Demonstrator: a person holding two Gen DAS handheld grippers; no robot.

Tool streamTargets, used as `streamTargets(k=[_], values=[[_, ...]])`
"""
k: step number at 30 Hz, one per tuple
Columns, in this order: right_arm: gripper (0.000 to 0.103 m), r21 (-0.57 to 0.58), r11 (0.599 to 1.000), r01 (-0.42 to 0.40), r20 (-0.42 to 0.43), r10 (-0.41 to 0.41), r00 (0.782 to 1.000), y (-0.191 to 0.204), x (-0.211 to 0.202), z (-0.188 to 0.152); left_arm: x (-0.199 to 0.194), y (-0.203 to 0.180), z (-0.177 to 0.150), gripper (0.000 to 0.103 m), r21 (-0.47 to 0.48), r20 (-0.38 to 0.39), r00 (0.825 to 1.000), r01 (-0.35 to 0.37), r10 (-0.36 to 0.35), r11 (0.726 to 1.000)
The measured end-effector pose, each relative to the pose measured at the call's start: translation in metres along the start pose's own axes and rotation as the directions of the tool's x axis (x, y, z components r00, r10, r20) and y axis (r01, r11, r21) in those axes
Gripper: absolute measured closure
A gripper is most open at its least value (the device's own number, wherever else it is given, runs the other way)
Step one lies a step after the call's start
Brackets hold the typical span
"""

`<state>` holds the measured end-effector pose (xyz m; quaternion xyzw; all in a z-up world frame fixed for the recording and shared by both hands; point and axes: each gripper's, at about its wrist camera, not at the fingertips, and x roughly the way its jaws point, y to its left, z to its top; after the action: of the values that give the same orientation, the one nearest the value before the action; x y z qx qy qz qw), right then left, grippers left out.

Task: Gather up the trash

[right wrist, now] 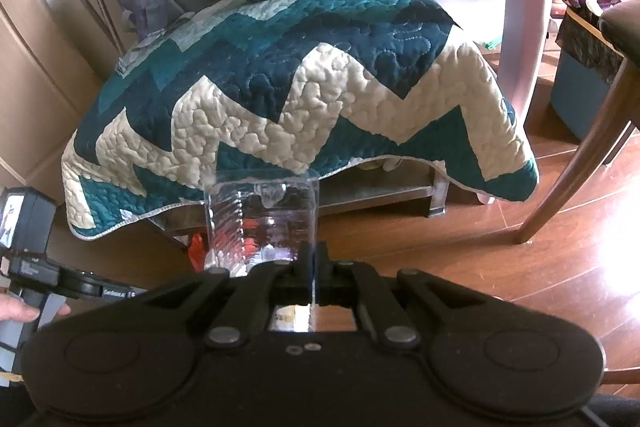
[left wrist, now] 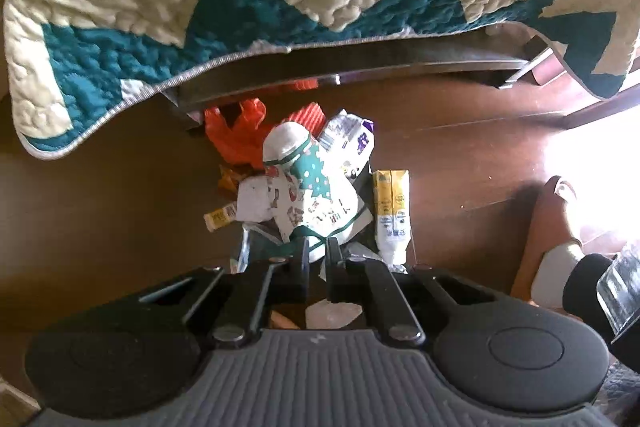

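Two views: on the left wrist, my left tongs (left wrist: 317,251) pinch the printed paper wrapper (left wrist: 316,195) atop the floor's trash pile; on the right, my right tongs (right wrist: 313,255) clamp a clear plastic container (right wrist: 262,219)

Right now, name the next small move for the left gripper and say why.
Probably lift. The left gripper looks shut on the white printed wrapper atop the trash pile; the right gripper holds the clear plastic container nearby, seemingly to receive it.
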<state>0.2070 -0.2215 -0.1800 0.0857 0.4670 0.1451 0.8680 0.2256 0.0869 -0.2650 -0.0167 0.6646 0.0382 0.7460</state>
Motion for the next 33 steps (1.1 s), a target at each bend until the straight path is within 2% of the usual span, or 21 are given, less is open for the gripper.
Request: streamTargets(k=[2, 4, 6, 8, 10, 16, 21, 22, 24, 26, 29, 33], values=[[0.103, 0.021, 1.0, -0.003, -0.011, 0.004, 1.0, -0.001, 0.003, 0.001, 0.008, 0.004, 0.007, 0.09, -0.033, -0.005, 1.0, 0.002, -0.002, 0.999], [0.103, 0.017, 1.0, -0.001, -0.012, 0.002, 1.0, 0.001, 0.008, 0.002, 0.023, 0.007, 0.016, 0.079, -0.057, -0.009, 1.0, 0.007, -0.007, 0.998], [0.103, -0.006, 1.0, -0.005, -0.016, 0.005, 1.0, 0.005, 0.015, 0.002, 0.04, 0.008, 0.023, 0.053, -0.059, -0.017, 1.0, -0.004, 0.003, 0.998], [0.103, -0.015, 1.0, -0.014, -0.044, 0.013, 0.999, 0.008, 0.025, 0.001, 0.06, 0.009, 0.032, 0.04, -0.07, -0.02, 1.0, -0.007, 0.006, 0.998], [0.103, -0.01, 1.0, -0.027, -0.088, 0.026, 0.996, 0.009, 0.036, -0.001, 0.085, 0.012, 0.042, 0.036, -0.112, -0.035, 0.999, -0.005, 0.001, 0.994], [0.103, 0.044, 0.998, -0.044, -0.148, 0.05, 0.988, 0.008, 0.056, 0.006, 0.169, 0.028, 0.066, 0.037, -0.262, -0.126, 0.992, -0.012, -0.022, 0.965], [0.103, 0.061, 0.996, -0.065, -0.194, 0.075, 0.978, 0.013, 0.071, 0.008, 0.213, 0.044, 0.07, 0.038, -0.325, -0.159, 0.986, -0.009, -0.045, 0.946], [0.103, 0.059, 0.996, -0.065, -0.2, 0.075, 0.977, 0.014, 0.073, 0.008, 0.218, 0.046, 0.07, 0.042, -0.333, -0.162, 0.986, -0.008, -0.049, 0.943], [0.103, 0.058, 0.997, -0.058, -0.211, 0.069, 0.975, 0.015, 0.077, 0.007, 0.224, 0.052, 0.069, 0.076, -0.364, -0.163, 0.984, 0.008, -0.072, 0.931], [0.103, 0.059, 0.997, -0.044, -0.22, 0.056, 0.974, 0.015, 0.08, 0.007, 0.227, 0.057, 0.066, 0.081, -0.4, -0.162, 0.981, 0.03, -0.103, 0.916], [0.103, 0.053, 0.998, -0.022, -0.212, 0.033, 0.977, 0.014, 0.081, 0.007, 0.215, 0.055, 0.061, 0.089, -0.368, -0.163, 0.983, 0.022, -0.087, 0.93], [0.103, 0.018, 1.0, 0.006, -0.183, -0.002, 0.983, 0.016, 0.077, 0.007, 0.177, 0.049, 0.044, 0.092, -0.34, -0.133, 0.988, 0.031, -0.081, 0.94]])
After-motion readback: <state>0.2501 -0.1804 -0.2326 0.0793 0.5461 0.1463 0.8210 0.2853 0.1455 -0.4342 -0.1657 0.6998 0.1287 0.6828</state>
